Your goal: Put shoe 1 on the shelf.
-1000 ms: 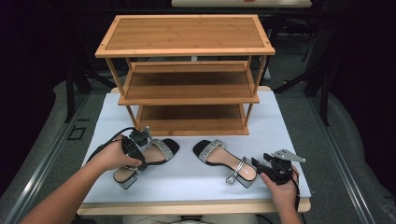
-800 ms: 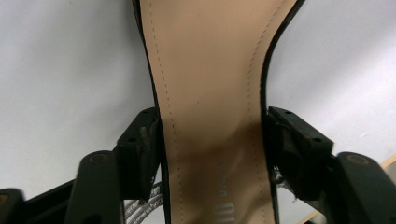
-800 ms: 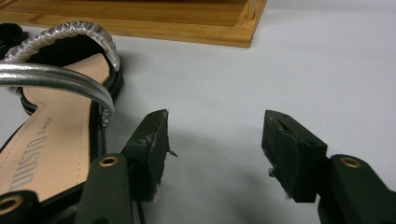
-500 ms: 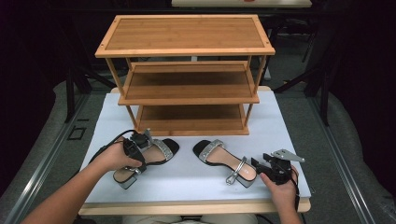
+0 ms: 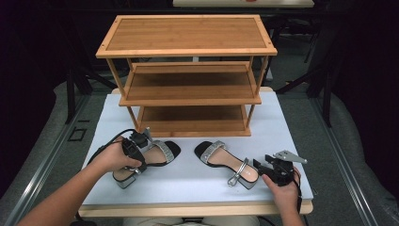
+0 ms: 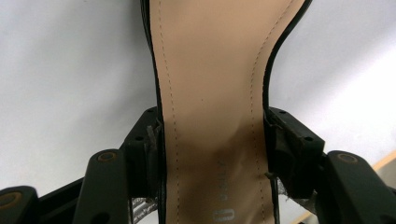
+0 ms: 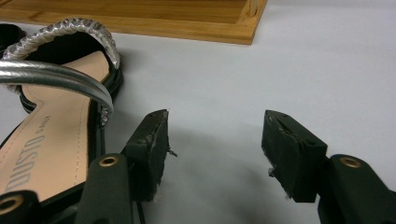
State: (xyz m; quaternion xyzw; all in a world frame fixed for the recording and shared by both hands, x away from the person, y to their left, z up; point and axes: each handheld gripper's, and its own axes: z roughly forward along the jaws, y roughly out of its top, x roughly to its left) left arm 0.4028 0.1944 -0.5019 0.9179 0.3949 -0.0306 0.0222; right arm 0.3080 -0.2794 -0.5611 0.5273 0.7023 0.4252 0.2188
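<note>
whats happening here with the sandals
A person works two hand-held grippers at a white table in front of an empty wooden shoe rack. The left gripper is closed across the middle of the left sandal, which lies on the table. The right gripper is open on the table beside the heel of the right sandal, not touching it.

bare table (image 5: 291,127) right of rack (image 5: 188,75), sandals (image 5: 228,162) block front

Matt tan sandal insole (image 6: 212,116), glittery silver strap (image 7: 88,30), wooden rack (image 5: 188,70)
</note>
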